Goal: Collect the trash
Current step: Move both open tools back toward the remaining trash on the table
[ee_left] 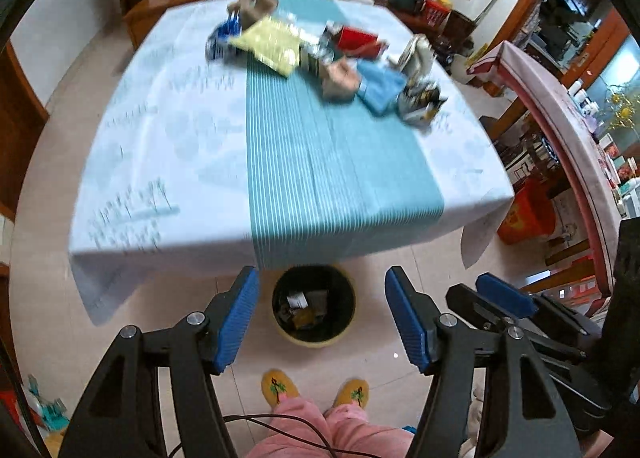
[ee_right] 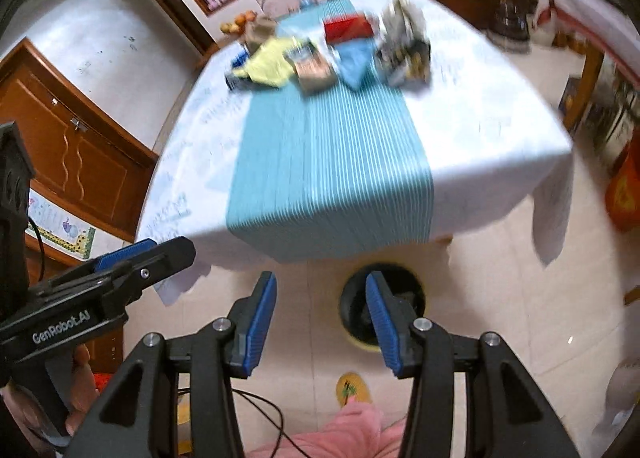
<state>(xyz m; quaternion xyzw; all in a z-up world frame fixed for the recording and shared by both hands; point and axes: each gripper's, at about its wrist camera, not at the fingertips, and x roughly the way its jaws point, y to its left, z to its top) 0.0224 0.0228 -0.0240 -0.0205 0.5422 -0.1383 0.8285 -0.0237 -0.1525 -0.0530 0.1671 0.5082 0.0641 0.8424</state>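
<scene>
Tiled floor — clothed table beyond

Tiled floor, wooden cabinets

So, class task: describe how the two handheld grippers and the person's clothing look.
Both the left gripper and the right gripper have black angular frames with silver bolts and ribbed blue pads. White "GenRobot.AI" lettering marks the left one. A thin black cable trails below. The person wears pink trousers and yellow slippers.

Wrappers and boxes on the far tabletop smear with motion blur; labels unreadable. Bin contents too small to identify. In the right view a blue finger covers part of the bin.
</scene>
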